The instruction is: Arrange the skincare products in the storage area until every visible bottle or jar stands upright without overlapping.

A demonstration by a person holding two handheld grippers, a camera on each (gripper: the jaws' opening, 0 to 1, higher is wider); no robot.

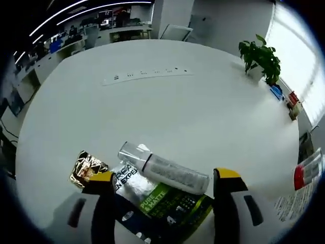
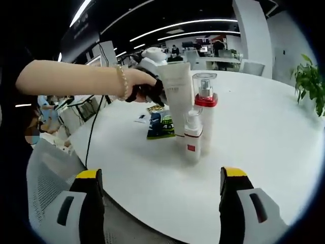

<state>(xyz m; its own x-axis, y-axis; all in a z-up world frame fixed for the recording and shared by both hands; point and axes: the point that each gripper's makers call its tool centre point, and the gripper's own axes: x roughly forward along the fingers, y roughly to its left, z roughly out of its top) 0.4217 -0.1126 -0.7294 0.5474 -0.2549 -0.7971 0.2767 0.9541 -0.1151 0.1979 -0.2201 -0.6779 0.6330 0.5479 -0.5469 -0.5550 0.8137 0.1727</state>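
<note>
White round table (image 1: 203, 112) in an open office, with a potted plant (image 1: 261, 60) at its far edge and a power strip (image 1: 147, 76) set into its middle. Left gripper view: left gripper (image 1: 165, 190), jaws spread wide and holding nothing, hovers over a clear-capped bottle (image 1: 165, 170) lying on its side across a green sachet (image 1: 165, 201); a crumpled gold wrapper (image 1: 87, 166) lies just beside the left jaw, and a red-capped bottle (image 1: 307, 173) shows at the right edge. Right gripper view: right gripper (image 2: 161, 185), jaws likewise apart and empty, faces three upright products near the table's near edge, namely a white tube (image 2: 177, 96), a tall red-collared pump bottle (image 2: 205, 109) and a short white bottle (image 2: 193, 140), standing close together; whether they touch cannot be told. A person's hand (image 2: 137, 84) with a bracelet (image 2: 122, 81) holds the other gripper behind the tube
</note>
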